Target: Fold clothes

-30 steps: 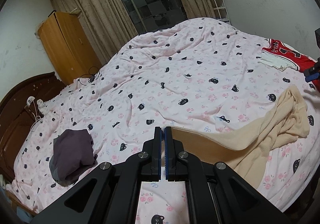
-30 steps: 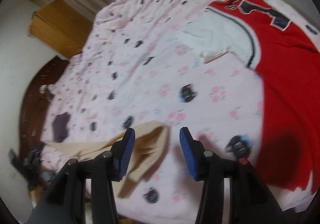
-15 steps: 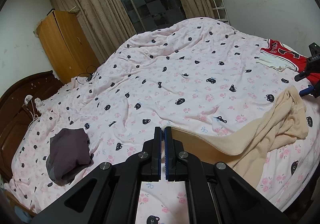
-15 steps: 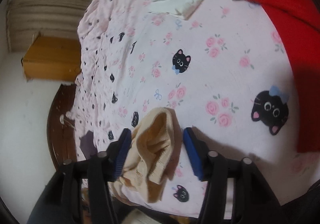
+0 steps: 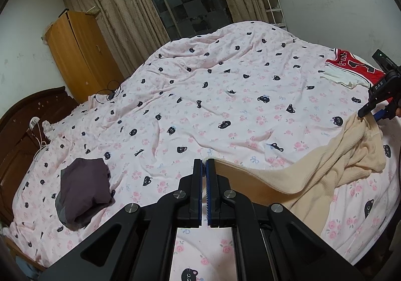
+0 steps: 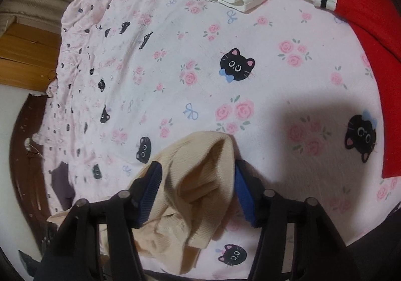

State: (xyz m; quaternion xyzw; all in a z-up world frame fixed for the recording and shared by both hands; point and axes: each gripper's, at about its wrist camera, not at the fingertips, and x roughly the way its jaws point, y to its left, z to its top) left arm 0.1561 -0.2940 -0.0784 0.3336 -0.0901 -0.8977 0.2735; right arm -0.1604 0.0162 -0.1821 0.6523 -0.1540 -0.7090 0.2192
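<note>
A big bed with a pink blanket (image 5: 213, 110), covered in black cat faces and roses, fills most of both views. In the left wrist view a dark purple bundle of cloth (image 5: 84, 189) sits at the lower left on the blanket, well apart from everything else. A wooden wardrobe (image 5: 77, 52) stands at the upper left, with curtains (image 5: 117, 5) and a dark window at the top. A red and white jersey (image 5: 351, 67) lies at the far right edge of the bed; in the right wrist view it fills the upper right corner (image 6: 351, 5). The beige sweater (image 5: 325, 170) lies along the near edge of the bed, low and right in the left wrist view. Its long side runs from the bottom middle of that frame out to the right and a little up. The left gripper (image 5: 205, 168) has its fingers pressed tight together on one end of the sweater. The right gripper (image 6: 198, 188) has its fingers spread wide, with a bunched-up end of the sweater (image 6: 198, 185) sitting between them. Its blue pads (image 6: 150, 190) are right beside the cloth on each side but not squeezing it.
</note>
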